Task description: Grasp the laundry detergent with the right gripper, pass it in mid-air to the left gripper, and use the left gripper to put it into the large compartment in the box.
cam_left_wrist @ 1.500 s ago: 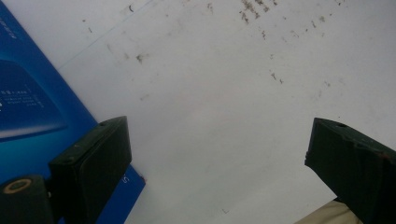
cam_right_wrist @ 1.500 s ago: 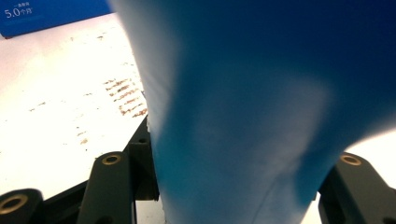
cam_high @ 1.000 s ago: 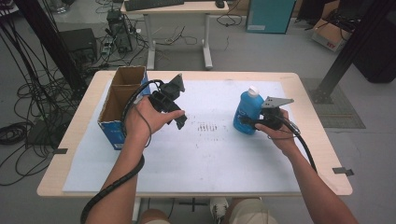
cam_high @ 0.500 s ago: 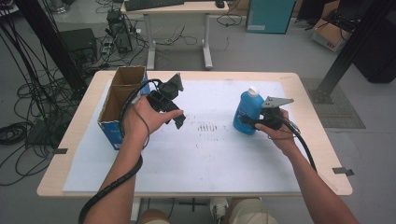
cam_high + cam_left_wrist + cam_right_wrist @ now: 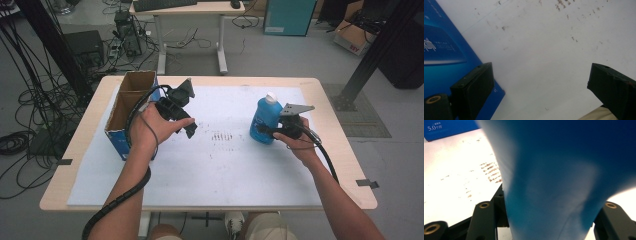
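right gripper [image 5: 267, 131] clamped on blue bottle [image 5: 265, 120] | left gripper [image 5: 186, 127] open, empty | risk I see: low grip, bottle tips off desk [image 5: 320, 87] when lifted

Both claws are black. The left claw [image 5: 186, 119], left of centre in the high view, trails a ribbed black cable toward the bottom edge. The right claw [image 5: 270, 131], right of centre, carries a grey three-cornered plate; brass-ringed screw holes mark its jaws. Forearms are bare of sleeves.
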Available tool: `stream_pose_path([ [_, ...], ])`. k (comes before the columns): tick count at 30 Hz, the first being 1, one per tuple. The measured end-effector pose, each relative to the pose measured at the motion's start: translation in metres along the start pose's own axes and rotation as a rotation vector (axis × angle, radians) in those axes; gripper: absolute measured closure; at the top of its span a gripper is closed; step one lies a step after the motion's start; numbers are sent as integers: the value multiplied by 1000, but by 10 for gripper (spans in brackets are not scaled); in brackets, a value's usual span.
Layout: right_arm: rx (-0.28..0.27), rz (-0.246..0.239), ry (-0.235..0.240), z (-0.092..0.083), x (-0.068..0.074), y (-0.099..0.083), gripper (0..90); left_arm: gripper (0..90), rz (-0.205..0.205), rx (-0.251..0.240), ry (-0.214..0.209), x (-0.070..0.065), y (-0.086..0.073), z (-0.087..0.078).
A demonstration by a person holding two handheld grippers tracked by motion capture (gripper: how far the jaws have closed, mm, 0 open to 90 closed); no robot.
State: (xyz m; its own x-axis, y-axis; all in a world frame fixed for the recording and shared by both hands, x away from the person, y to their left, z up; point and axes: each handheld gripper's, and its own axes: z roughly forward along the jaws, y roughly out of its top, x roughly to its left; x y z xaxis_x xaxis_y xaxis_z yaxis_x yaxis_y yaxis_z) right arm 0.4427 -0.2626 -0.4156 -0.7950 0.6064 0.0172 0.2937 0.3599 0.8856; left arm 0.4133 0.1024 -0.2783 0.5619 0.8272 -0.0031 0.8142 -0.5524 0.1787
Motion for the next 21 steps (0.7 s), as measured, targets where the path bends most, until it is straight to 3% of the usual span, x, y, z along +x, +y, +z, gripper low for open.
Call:
stream_pose_path([
  [15,2,0,0,0,0,1,432,71,5,-4,6,1,-4,-3],
  [21,19,21,-11,1,0,4,429,71,8,-5,11,4,-6,-6],
])
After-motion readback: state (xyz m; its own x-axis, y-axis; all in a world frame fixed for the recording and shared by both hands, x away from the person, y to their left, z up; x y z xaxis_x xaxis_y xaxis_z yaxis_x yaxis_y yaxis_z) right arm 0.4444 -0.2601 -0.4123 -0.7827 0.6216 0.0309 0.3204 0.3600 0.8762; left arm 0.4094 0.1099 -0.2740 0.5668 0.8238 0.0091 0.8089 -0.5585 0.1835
